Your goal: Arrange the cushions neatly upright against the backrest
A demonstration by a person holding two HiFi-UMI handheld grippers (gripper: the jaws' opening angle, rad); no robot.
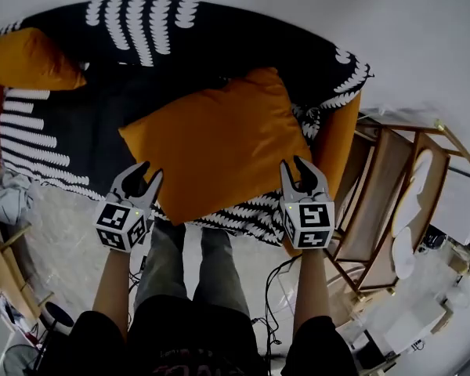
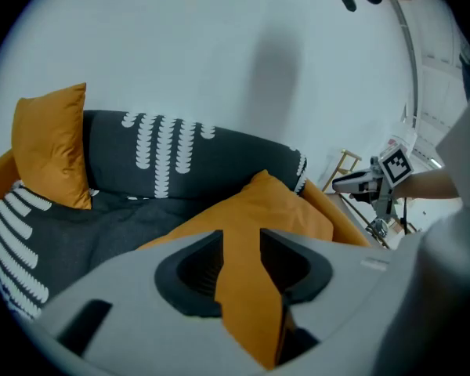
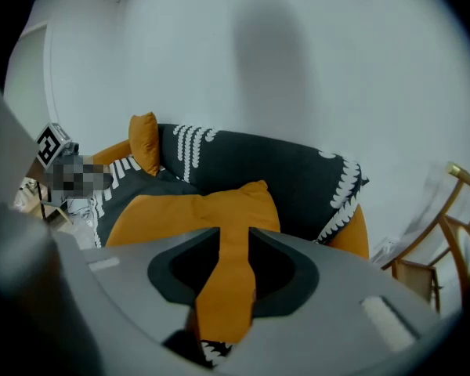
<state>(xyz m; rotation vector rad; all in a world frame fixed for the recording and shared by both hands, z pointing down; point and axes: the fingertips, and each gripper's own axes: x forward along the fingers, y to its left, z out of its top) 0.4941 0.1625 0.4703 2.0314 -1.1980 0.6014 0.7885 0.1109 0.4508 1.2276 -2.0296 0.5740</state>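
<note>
Two plain orange square cushions. The larger cushion [image 1: 219,143] lay on the dark seat [image 1: 102,124], not upright, turned diamond-wise. Its far corner pointed at the backrest [image 1: 219,34] and its near corner sat at the seat's front edge. The second cushion [image 1: 27,57] stood upright at the left end against the backrest, well apart from the first.

**Head view:** mounted above the person, facing steeply down. From moderate range it takes in the whole sofa [image 1: 102,108] and the person's legs [image 1: 184,265].

**Left gripper view:** rides behind the left gripper [image 2: 241,240], low at the seat's front. It faces the backrest [image 2: 180,163] and the wall [image 2: 219,53], with the large orange cushion [image 2: 282,206] immediately ahead.

**Right gripper view:** rides likewise behind the right gripper [image 3: 235,233], looking along the sofa toward its far end.

**Shared by all three views:** large orange cushion, small orange cushion [image 1: 27,57], backrest. Each gripper view also catches the other gripper at its edge.
</note>
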